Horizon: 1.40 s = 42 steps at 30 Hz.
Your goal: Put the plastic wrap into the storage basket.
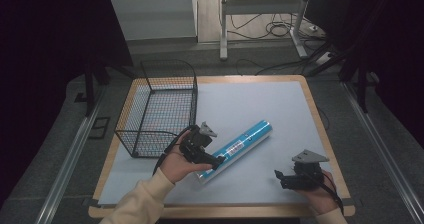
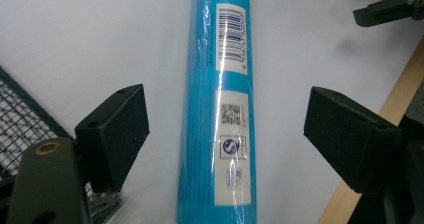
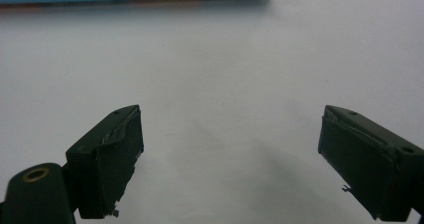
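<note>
1. The worktop (image 1: 320,134) has a wooden rim with a pale sheet laid over most of it; the middle and far right of the sheet lie bare.
2. A black wire basket (image 1: 157,109) stands at the far left corner, its left side close to the worktop's left edge.
3. A blue tube (image 1: 239,144) with white labels lies flat on the sheet, slanting from near centre toward the far right, just right of the basket and apart from it.
4. The left hand-held gripper (image 1: 212,160) hangs over the tube's near end, jaws spread wide on either side of the tube with a gap each side.
5. The right hand-held gripper (image 1: 280,178) sits low near the front right edge, jaws spread wide, nothing between them, well clear of the tube.
</note>
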Available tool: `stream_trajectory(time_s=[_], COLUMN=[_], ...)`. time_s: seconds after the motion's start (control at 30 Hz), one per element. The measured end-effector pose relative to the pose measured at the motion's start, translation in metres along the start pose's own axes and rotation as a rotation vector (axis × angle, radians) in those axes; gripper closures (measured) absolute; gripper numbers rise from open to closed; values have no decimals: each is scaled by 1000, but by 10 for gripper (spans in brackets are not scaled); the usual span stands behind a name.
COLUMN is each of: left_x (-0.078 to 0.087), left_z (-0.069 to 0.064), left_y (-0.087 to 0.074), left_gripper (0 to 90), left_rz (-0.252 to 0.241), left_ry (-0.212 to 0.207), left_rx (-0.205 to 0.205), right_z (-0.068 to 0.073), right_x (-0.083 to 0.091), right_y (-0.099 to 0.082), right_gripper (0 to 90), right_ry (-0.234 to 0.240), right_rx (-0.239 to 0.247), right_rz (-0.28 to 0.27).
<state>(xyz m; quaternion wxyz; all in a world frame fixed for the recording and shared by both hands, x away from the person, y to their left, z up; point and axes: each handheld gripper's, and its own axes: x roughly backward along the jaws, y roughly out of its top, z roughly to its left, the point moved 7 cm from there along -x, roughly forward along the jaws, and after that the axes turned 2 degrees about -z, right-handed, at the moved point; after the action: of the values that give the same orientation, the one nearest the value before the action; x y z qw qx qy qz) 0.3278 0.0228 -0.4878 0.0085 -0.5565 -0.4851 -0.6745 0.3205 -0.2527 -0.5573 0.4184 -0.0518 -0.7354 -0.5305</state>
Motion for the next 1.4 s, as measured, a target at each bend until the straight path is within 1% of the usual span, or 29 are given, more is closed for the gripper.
stream_trajectory(time_s=[0.27,0.5,0.63,0.7,0.9,0.93,1.1,1.4], left_x=[-12,-26,-31,-35,-42,-44,-48,-59], left_z=[-3,-8,-9,-10,-12,-12,-12,-11], left_y=[7,13,15,18,23,26,30,35], left_gripper=[170,168,168,167,165,165,166,165], left_rz=[28,62,71,85,103,100,104,131], left_ry=[-13,-25,-30,-31,-38,-34,-37,-45], left_rx=[-6,-16,-16,-21,-25,-28,-25,-41], right_z=[0,-1,0,0,-1,-1,-1,-1], right_x=[0,1,1,1,2,2,2,2], right_y=[0,1,1,1,1,1,2,2], right_gripper=[109,109,109,109,109,109,109,109], right_ry=[1,-2,0,1,0,0,-2,-4], right_rx=[-2,-1,-2,-1,-3,-2,-1,2], right_rz=[-3,-10,-11,-12,-13,-13,-15,-12])
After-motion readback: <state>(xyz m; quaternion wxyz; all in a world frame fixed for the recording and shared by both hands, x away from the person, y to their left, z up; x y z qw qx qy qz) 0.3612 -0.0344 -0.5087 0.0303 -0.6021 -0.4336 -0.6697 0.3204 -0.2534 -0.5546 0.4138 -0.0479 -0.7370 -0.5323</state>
